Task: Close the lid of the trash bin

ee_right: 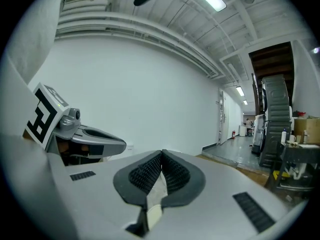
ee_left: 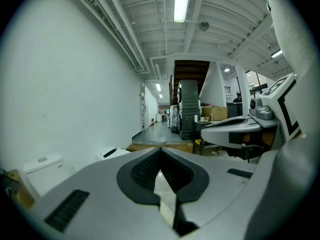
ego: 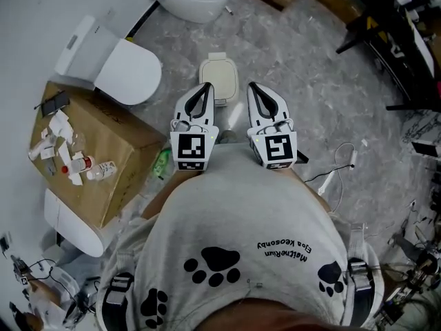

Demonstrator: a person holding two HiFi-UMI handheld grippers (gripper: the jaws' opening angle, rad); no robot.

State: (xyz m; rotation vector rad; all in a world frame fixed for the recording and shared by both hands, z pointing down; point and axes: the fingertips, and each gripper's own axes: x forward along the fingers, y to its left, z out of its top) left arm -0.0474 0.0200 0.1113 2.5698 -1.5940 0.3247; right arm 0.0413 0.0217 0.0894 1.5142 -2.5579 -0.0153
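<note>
On the grey floor (ego: 296, 102), the trash bin (ego: 222, 96) is being seen from above between the two gripper tips, its cream lid (ego: 218, 74) apparently lying shut. The left hand-held gripper (ego: 206, 86) and the right hand-held gripper (ego: 251, 86) are being held side by side, each clenched tight on nothing.

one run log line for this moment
trash bin lid: looks closed | left hand-held gripper: shut, empty | right hand-held gripper: shut, empty
</note>
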